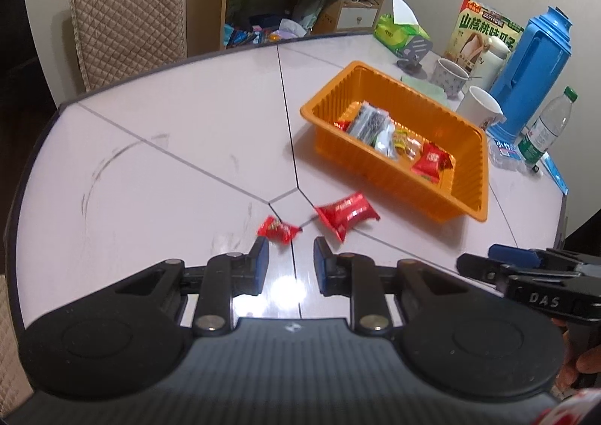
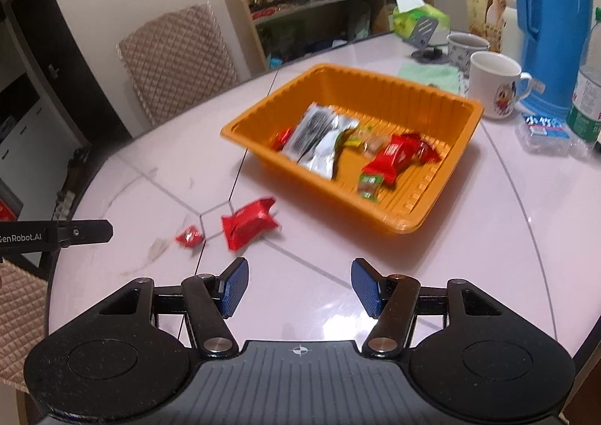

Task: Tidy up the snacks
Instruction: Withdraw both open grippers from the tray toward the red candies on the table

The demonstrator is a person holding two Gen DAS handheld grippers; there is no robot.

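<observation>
An orange tray stands on the table and holds several snack packets, among them a silver-black one and a red one. Two red packets lie loose on the table in front of it: a larger one and a small one. My left gripper is open and empty, just short of the small packet. My right gripper is open wide and empty, near the larger packet; it shows at the right edge of the left view.
At the table's far right stand a blue thermos, two mugs, a water bottle, a snack box and a green tissue pack. A quilted chair and a shelf stand behind the table.
</observation>
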